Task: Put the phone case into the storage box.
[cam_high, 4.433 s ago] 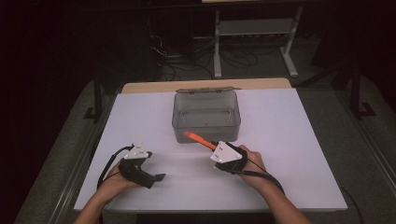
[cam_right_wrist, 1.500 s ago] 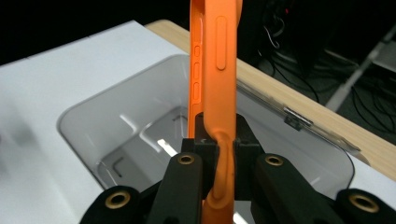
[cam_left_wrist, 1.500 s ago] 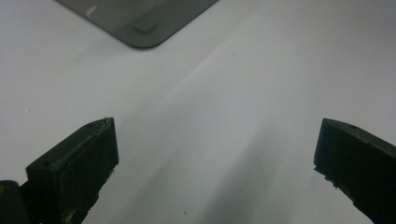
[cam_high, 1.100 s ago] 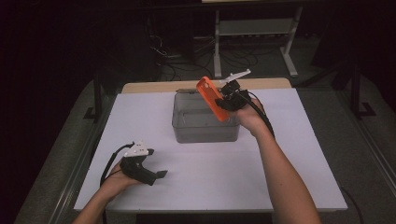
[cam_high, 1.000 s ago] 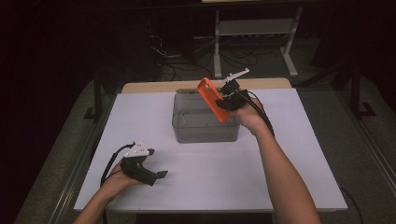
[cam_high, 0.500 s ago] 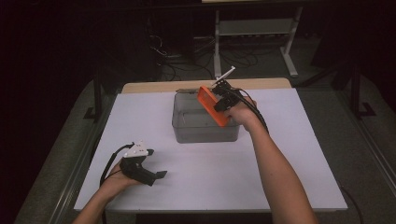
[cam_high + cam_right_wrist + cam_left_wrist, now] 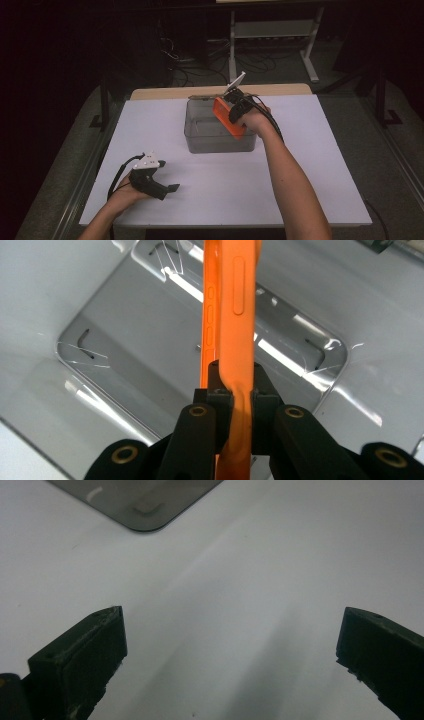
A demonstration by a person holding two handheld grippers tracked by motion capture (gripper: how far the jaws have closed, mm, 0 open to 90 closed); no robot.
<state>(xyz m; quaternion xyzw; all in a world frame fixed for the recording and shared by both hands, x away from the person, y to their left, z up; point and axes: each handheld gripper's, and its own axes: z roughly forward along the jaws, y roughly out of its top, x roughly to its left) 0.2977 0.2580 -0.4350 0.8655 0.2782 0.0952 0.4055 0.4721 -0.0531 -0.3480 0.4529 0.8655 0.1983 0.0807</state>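
Note:
An orange phone case [image 7: 226, 117] hangs tilted over the right part of a clear grey plastic bin [image 7: 200, 144] at the middle back of the white table. My right gripper [image 7: 237, 106] is shut on the case's upper end and points down into the bin. In the right gripper view, the case [image 7: 233, 305] runs edge-on from the pinching jaws of that gripper [image 7: 235, 392] toward the bin's bare floor [image 7: 145, 345]. My left gripper [image 7: 169, 188] rests near the table's front left, jaws wide open. Between them in the left gripper view [image 7: 230, 650] is only table, with the bin's corner [image 7: 142, 502] ahead.
The white table top [image 7: 310, 165] spreads out around the bin, with a wooden strip [image 7: 165, 93] along its back edge. A metal rack [image 7: 272, 30] and cables stand on the dark floor behind. A black cable [image 7: 119, 176] trails from the left gripper.
The right hand carried the orange case from the table's front up to the bin, and in the last second moved it slightly left and lower over the bin. The left gripper stayed put.

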